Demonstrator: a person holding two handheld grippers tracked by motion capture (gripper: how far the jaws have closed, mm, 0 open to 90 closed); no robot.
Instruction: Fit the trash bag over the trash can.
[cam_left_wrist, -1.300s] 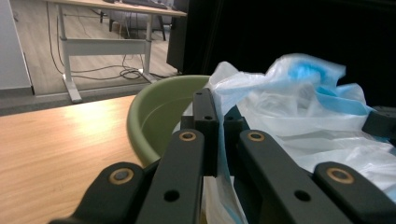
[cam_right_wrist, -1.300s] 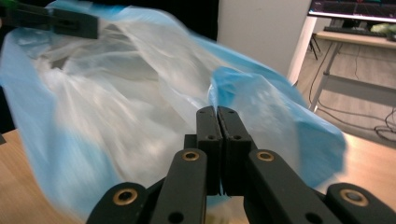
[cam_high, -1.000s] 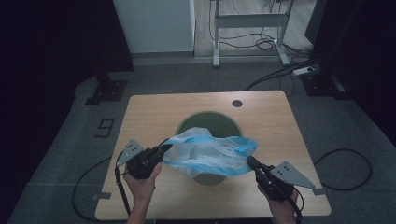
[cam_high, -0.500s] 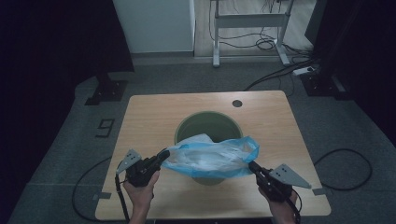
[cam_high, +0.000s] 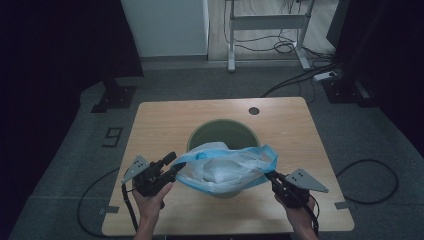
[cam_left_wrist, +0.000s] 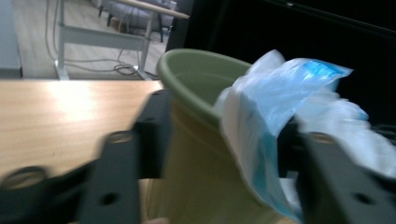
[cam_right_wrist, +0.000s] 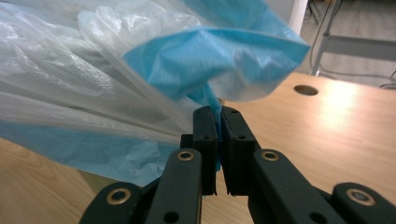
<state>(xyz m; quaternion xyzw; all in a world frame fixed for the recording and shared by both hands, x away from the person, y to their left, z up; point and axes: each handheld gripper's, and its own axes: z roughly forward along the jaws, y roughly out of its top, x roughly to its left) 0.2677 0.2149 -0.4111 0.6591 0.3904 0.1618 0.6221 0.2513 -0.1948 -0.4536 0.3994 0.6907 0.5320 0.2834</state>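
A green round bin (cam_high: 220, 131) stands in the middle of the table. A thin blue and clear plastic bag (cam_high: 225, 169) drapes over its near rim, stretched between my two grippers. My left gripper (cam_high: 173, 166) is at the bag's left corner. Its jaws have just been opening and now stand wide apart (cam_left_wrist: 223, 116). The bag's edge (cam_left_wrist: 261, 107) hangs between them beside the right jaw, with no pad pressing on it. My right gripper (cam_high: 270, 176) is shut on the bag's right corner. The blue film (cam_right_wrist: 210, 51) rises out of its closed tips (cam_right_wrist: 218, 112).
The wooden table (cam_high: 165, 120) has a round cable hole (cam_high: 254, 110) at its far right. A white desk frame and cables (cam_high: 270, 30) stand on the floor beyond. A cable (cam_high: 370, 185) loops on the floor at the right.
The bag has come down and toward me, from stretched above the bin to lying over its near rim. The left gripper's jaws have parted and let go of the bag's corner.
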